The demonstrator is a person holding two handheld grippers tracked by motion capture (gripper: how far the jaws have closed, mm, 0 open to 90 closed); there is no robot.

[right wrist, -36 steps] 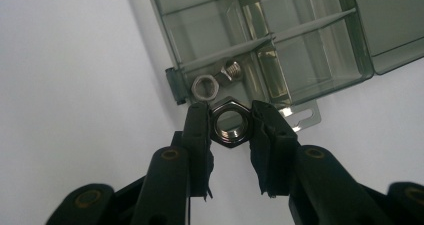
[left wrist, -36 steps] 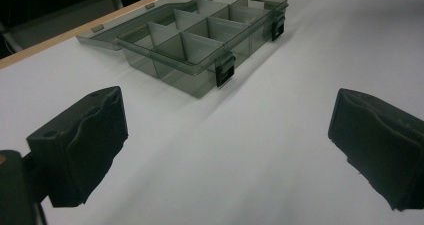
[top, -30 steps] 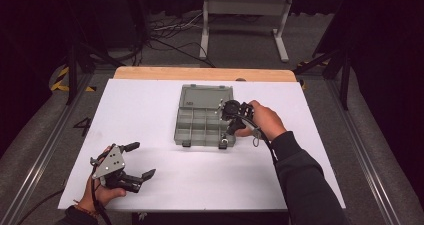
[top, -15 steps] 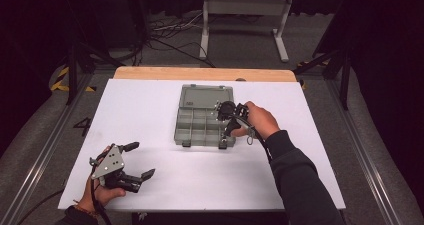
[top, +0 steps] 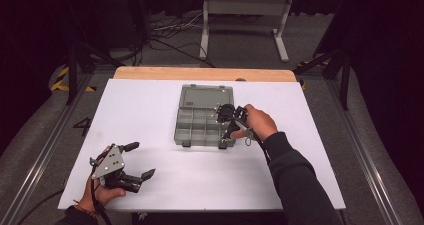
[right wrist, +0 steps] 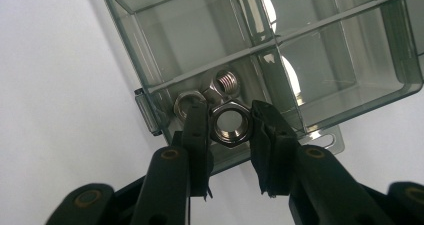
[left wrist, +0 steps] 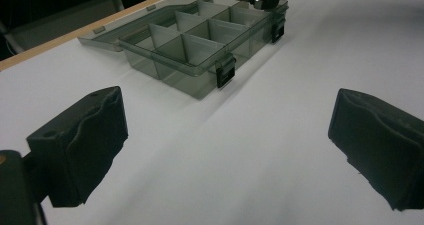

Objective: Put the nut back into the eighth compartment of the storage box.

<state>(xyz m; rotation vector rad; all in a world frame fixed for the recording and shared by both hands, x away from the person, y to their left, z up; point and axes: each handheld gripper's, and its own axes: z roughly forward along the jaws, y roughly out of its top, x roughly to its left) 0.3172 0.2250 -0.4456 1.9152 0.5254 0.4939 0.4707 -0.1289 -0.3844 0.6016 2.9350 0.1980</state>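
Right claw (right wrist: 229,122) is pinching a hex nut (right wrist: 229,123) at lower centre, over the organiser box (right wrist: 320,60); a slip drops it. Left claw (left wrist: 225,150) is resting released.

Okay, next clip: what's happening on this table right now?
A person works a gripper in each hand. The right gripper holds a hex nut between its jaws over a corner compartment of the open grey organizer box, where two more nuts lie. The left gripper rests open on the white table, away from the box.
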